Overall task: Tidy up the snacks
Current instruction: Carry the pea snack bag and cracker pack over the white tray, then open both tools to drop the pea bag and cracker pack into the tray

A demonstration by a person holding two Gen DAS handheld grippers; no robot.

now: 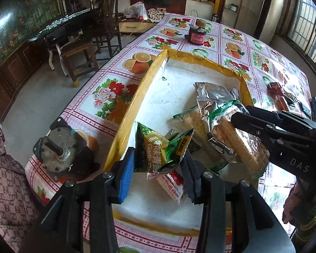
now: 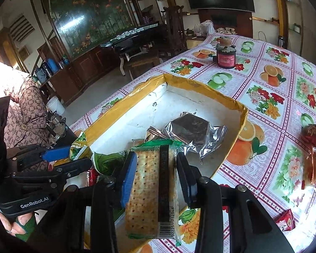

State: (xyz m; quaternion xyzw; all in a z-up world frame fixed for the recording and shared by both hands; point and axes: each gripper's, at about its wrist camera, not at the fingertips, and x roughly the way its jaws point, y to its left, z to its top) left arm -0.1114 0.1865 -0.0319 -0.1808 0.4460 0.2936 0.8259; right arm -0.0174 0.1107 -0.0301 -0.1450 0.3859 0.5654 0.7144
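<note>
A shallow white tray with a yellow rim (image 1: 137,97) (image 2: 200,85) lies on the flowered tablecloth. My left gripper (image 1: 160,160) is shut on a green garlic-pea packet (image 1: 158,147) over the tray's near left part; it also shows in the right wrist view (image 2: 78,147). My right gripper (image 2: 155,168) is shut on a clear cracker pack (image 2: 149,189) over the tray's near edge; the pack also shows in the left wrist view (image 1: 242,145). Inside the tray lie a silver foil packet (image 2: 191,130) (image 1: 212,92), another cracker pack (image 1: 193,116) and a red-and-white packet (image 1: 172,185).
Loose red and brown snack packets lie on the table to the right of the tray (image 2: 311,135) (image 2: 286,221) (image 1: 282,97). A dark red jar (image 2: 225,55) (image 1: 197,34) stands farther back. A metal motor (image 1: 56,147) sits at the table's left edge. Chairs stand beyond the table.
</note>
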